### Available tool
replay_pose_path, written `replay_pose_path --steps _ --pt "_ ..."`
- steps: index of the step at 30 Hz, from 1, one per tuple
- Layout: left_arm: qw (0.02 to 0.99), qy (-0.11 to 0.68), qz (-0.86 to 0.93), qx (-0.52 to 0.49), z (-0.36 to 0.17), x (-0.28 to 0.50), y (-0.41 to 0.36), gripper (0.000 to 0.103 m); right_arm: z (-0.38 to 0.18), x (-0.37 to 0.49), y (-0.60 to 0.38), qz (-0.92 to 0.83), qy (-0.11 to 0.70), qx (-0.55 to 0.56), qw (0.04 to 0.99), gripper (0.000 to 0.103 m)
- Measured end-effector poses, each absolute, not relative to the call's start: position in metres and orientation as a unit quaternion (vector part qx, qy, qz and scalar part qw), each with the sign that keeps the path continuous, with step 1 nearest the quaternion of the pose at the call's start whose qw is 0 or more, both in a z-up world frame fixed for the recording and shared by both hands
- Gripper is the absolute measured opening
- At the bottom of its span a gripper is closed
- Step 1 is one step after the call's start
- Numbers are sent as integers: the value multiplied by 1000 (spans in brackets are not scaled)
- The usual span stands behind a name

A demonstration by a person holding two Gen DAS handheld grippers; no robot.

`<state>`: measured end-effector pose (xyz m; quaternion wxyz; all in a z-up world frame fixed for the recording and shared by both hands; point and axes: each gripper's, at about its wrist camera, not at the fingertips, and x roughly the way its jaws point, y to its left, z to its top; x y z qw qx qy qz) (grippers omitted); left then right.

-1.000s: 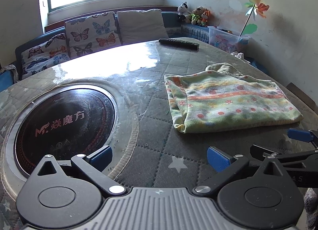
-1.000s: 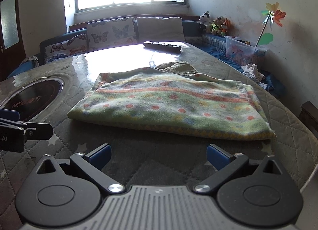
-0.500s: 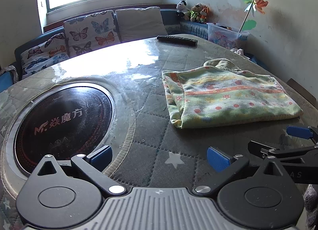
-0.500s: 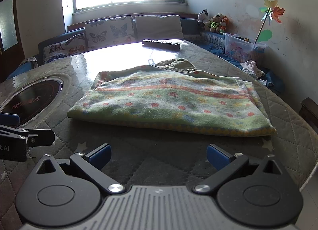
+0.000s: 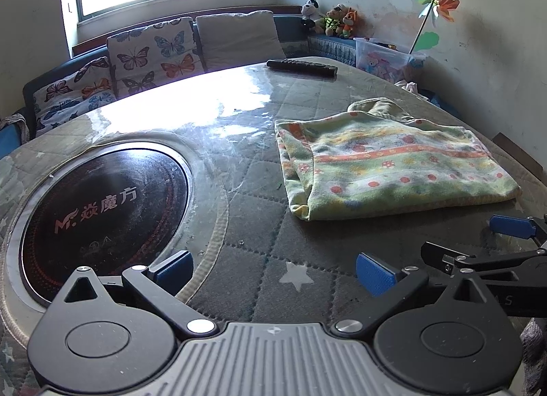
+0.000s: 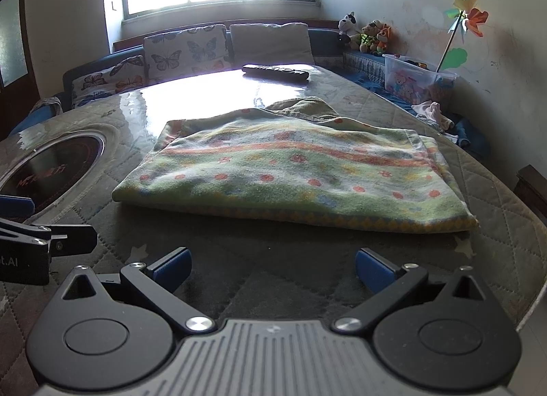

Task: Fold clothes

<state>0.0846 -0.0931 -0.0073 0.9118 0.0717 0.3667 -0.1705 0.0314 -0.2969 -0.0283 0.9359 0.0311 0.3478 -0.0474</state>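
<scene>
1. We see the folded garment (image 6: 290,177) lying in the same place as before on the quilted table (image 6: 342,276), a fleecy, striped, dotted rectangle.
2. We hold the left gripper (image 5: 273,268) and right gripper (image 6: 271,266) spread wide, empty, short of its near edge.
3. We note bare table between them; the round cooktop (image 5: 102,204) lies left.

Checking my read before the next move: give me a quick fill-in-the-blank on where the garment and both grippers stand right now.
1. The left gripper and right gripper both have their jaws ____.
2. The folded garment lies on the ____, touched by neither gripper.
3. Beyond the garment, near the table's far edge, lies a black ____.
4. In the left wrist view, the round black cooktop sits to the ____ of the garment.

Missing words: open; table; remote control; left
</scene>
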Motion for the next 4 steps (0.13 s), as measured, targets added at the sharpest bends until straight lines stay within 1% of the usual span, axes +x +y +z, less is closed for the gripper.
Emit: replay_pose_path --steps 4 --pt "912 367 -168 71 -8 86 -93 103 -29 33 -297 -48 348 32 936 103"
